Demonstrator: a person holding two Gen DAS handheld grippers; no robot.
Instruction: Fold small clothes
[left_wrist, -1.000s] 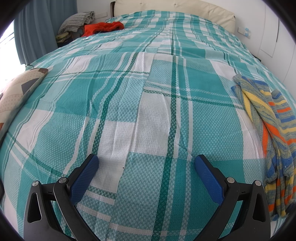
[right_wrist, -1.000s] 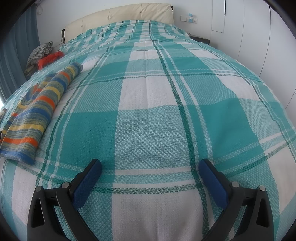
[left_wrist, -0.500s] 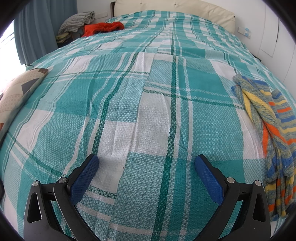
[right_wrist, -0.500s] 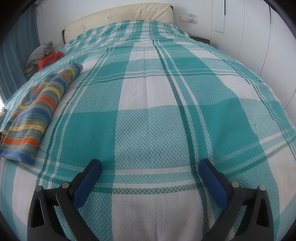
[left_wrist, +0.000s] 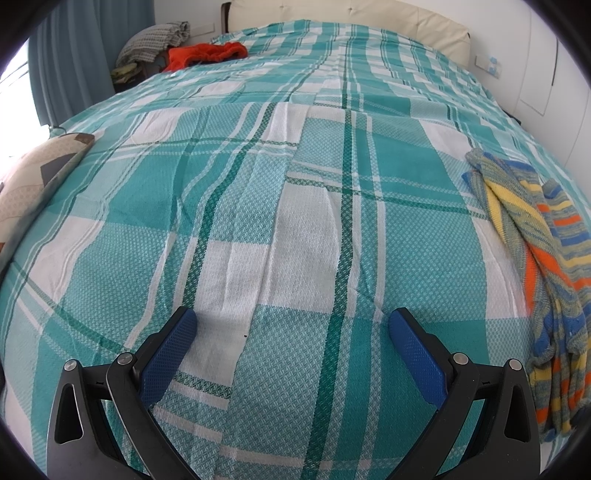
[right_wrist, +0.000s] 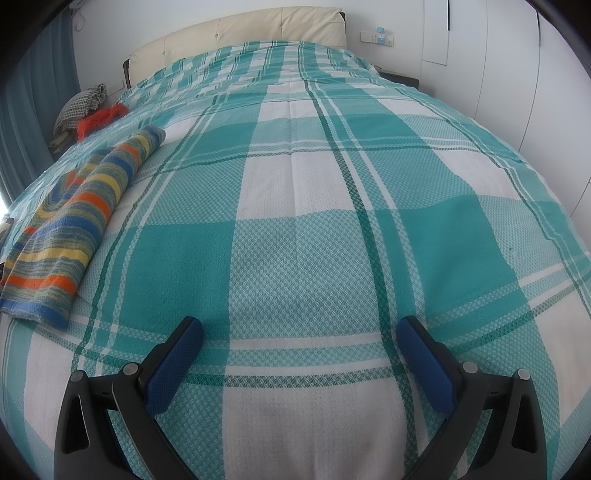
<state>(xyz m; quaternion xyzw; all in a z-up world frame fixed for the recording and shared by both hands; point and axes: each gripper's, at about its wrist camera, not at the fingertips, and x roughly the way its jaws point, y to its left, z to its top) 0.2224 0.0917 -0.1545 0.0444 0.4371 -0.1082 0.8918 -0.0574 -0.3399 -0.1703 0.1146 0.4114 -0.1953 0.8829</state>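
Left gripper jaws spread wide, nothing between them, just teal plaid bedspread underneath. Right gripper same: wide apart, empty, over the bedspread.

Striped knit garment lies on the bed between the two grippers, well apart from both (right edge of the left view, left edge of the right view). Left view cuts its far side at the fisheye rim, lower end bunched; can't tell how many layers it's folded into. Right view shows it as a long strip.

No change from the earlier frames: grippers and garment in the same spots.

Only the left view shows a patterned cushion at the bed's left edge. Red garment and grey checked cloth near the headboard appear in both, small and unclear.
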